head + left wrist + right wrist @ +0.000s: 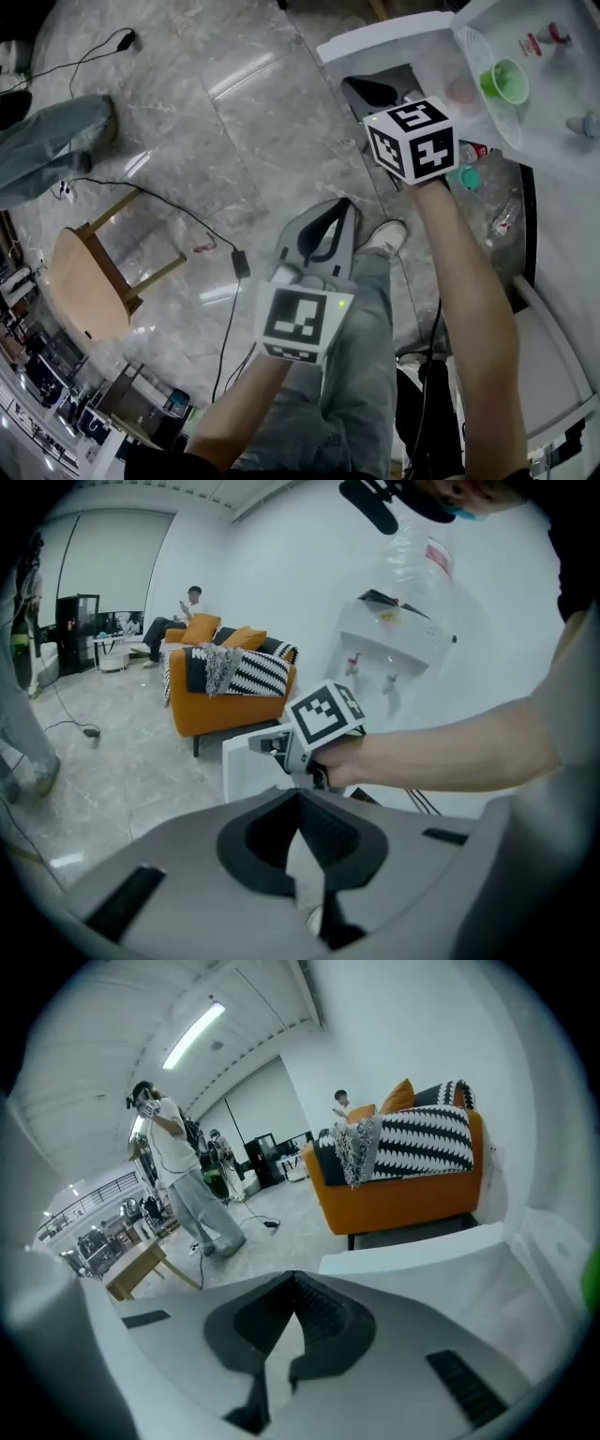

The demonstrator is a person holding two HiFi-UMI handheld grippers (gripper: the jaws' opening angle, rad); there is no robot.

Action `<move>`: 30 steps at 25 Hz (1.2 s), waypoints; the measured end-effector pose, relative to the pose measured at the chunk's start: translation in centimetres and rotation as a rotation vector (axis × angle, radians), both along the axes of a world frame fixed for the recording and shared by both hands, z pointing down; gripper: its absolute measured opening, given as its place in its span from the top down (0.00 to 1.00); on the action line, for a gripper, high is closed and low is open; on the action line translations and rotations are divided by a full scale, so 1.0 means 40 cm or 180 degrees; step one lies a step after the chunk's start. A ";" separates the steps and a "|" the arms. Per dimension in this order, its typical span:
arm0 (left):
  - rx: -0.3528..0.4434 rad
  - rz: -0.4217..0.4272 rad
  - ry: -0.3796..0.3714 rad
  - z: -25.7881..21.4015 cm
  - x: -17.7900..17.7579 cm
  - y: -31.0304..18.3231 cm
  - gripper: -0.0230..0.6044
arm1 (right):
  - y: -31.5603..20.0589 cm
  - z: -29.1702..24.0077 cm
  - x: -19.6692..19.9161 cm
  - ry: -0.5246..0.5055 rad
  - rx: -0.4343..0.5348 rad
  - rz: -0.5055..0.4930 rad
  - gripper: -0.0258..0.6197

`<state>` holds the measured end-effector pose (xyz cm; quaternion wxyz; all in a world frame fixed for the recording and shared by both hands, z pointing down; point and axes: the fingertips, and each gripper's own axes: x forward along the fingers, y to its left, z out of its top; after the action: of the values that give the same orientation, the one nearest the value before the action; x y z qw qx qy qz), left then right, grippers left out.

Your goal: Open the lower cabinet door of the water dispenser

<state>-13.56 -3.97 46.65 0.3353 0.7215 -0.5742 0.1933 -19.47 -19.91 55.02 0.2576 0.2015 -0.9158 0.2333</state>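
Observation:
The water dispenser [384,653] is white, with a clear bottle [417,555] on top. Its lower cabinet door [394,37] stands swung out, and it shows as a white panel [246,761] in the left gripper view and a white edge [412,1255] in the right gripper view. The open cabinet [553,131] holds a green cup [503,81] and small bottles. My right gripper [372,92] hangs just by the door's edge, shut and holding nothing; the left gripper view shows it [255,745] too. My left gripper [344,206] is lower, above my legs, shut and also holding nothing.
A wooden stool [89,281] and a black cable [187,225] are on the marble floor at the left. Someone's legs [47,141] are at the far left. An orange sofa [230,700] stands beside the dispenser, and a person [187,1194] stands further off.

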 end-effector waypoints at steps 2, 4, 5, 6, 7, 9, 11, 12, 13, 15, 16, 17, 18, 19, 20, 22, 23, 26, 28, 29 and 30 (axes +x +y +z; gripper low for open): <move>0.0034 0.0027 -0.0013 -0.019 0.008 0.000 0.95 | 0.013 -0.046 0.019 -0.0099 0.0006 0.0025 0.94; 0.0066 0.0049 -0.0025 -0.043 0.015 0.002 0.95 | 0.030 -0.092 0.042 -0.0188 0.0002 0.0075 0.94; 0.0081 0.0059 -0.0031 -0.058 0.018 0.003 0.95 | 0.040 -0.117 0.055 -0.0237 -0.0002 0.0118 0.94; 0.0096 0.0068 -0.0035 -0.073 0.022 0.004 0.95 | 0.051 -0.142 0.069 -0.0287 -0.0005 0.0168 0.94; 0.0109 0.0077 -0.0041 -0.089 0.027 0.005 0.95 | 0.062 -0.167 0.085 -0.0336 -0.0005 0.0218 0.94; 0.0155 0.0099 -0.0057 -0.121 0.038 0.001 0.95 | 0.084 -0.218 0.117 -0.0430 0.0010 0.0310 0.94; 0.0249 0.0120 -0.0054 -0.155 0.048 -0.009 0.95 | 0.102 -0.268 0.149 -0.0516 0.0037 0.0409 0.94; 0.0295 0.0128 -0.0031 -0.172 0.053 -0.011 0.95 | 0.115 -0.290 0.165 -0.0552 0.0037 0.0468 0.94; 0.0323 0.0136 0.0003 -0.187 0.058 -0.010 0.95 | 0.133 -0.310 0.180 -0.0579 0.0028 0.0527 0.94; 0.0310 0.0158 0.0039 -0.215 0.069 -0.009 0.95 | 0.168 -0.349 0.208 -0.0602 0.0019 0.0609 0.94; 0.0284 0.0173 0.0026 -0.230 0.075 -0.009 0.95 | 0.183 -0.370 0.220 -0.0604 0.0028 0.0629 0.94; 0.0272 0.0196 0.0003 -0.248 0.083 -0.010 0.95 | 0.196 -0.393 0.233 -0.0604 0.0047 0.0644 0.94; 0.0291 0.0230 -0.0019 -0.271 0.092 -0.013 0.95 | 0.205 -0.418 0.247 -0.0606 0.0078 0.0667 0.94; 0.0341 0.0274 -0.0039 -0.295 0.100 -0.020 0.95 | 0.209 -0.446 0.260 -0.0620 0.0122 0.0704 0.94; 0.0406 0.0315 -0.0060 -0.321 0.106 -0.029 0.95 | 0.209 -0.476 0.273 -0.0647 0.0173 0.0752 0.94; 0.0521 0.0355 -0.0100 -0.369 0.111 -0.044 0.95 | 0.214 -0.541 0.295 -0.0707 0.0276 0.0841 0.94; 0.0555 0.0352 -0.0115 -0.393 0.114 -0.048 0.95 | 0.224 -0.574 0.305 -0.0713 0.0320 0.0864 0.94; 0.0580 0.0349 -0.0160 -0.465 0.134 -0.044 0.95 | 0.269 -0.667 0.339 -0.0638 0.0434 0.0892 0.94; 0.0598 0.0362 -0.0210 -0.507 0.149 -0.047 0.95 | 0.284 -0.725 0.366 -0.0585 0.0519 0.0962 0.94; 0.0626 0.0370 -0.0219 -0.527 0.158 -0.052 0.95 | 0.286 -0.752 0.383 -0.0569 0.0567 0.1008 0.94; 0.0660 0.0378 -0.0213 -0.547 0.169 -0.056 0.95 | 0.288 -0.778 0.402 -0.0560 0.0609 0.1055 0.94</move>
<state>-6.79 -6.22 24.78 0.2275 0.7781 -0.5583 0.1764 -3.40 -8.39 23.91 0.1144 0.3518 -0.9070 0.2012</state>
